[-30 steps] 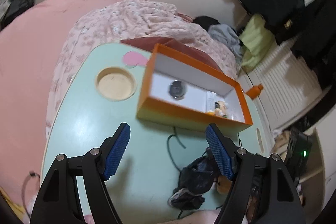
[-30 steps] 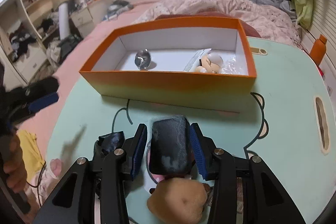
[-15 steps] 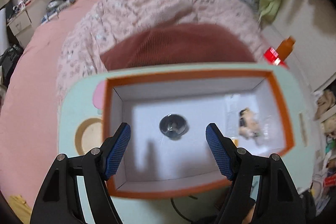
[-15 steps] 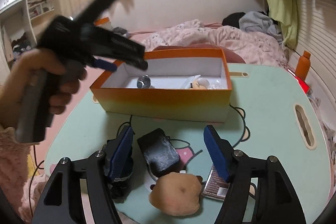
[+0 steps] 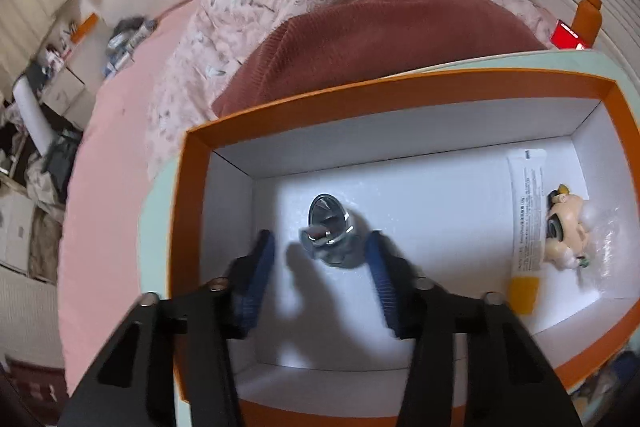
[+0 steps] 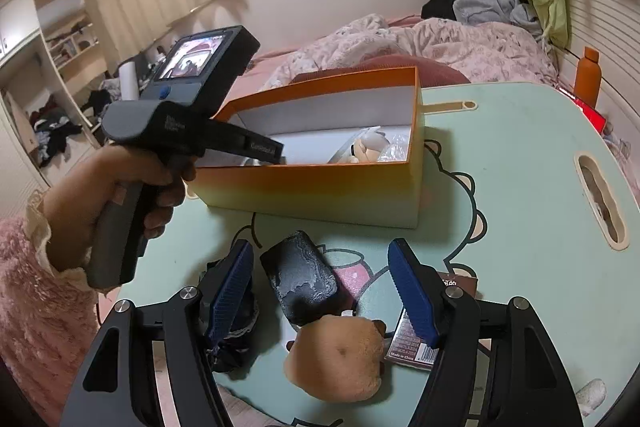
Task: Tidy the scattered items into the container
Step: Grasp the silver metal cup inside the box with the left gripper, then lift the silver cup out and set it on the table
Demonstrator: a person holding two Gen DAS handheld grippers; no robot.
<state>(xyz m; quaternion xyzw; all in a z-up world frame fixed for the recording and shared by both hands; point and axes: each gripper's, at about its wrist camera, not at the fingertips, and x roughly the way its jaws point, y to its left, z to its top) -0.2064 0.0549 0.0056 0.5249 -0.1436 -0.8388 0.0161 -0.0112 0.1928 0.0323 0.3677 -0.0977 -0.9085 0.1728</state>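
Lying flat near the counter's near edge, the black case (image 6: pixel 304 279) sits on the printed cartoon, in front of the orange box (image 6: pixel 320 191). It looks stiff and light, with a scuffed, smooth top that could slip. Its long sides seem the best place for the pads, across its narrow width.

The right claw (image 6: pixel 320 251) hovers over it, spread wide and holding nothing, with one finger on either side of the case. A brown plush ball (image 6: pixel 336 359) touches the case's near end, and a black fabric bundle (image 6: pixel 228 327) crowds the left finger. A dark packet (image 6: pixel 416 339) lies under the right finger. A squeeze here could therefore catch cloth or plush too.

Inside the box, the left claw (image 5: pixel 319 239) has just been closing. A shiny metal piece (image 5: pixel 328 227) sits at its tips, but the pads do not yet press on it. A tube (image 5: pixel 526 211) and a small figurine (image 5: pixel 564 227) lie at the box's other end.

The middle of the box floor is bare, so the case should fit there. The box's near wall stands between the case and that spot, so the case would need lifting over it. The counter's right side is open.
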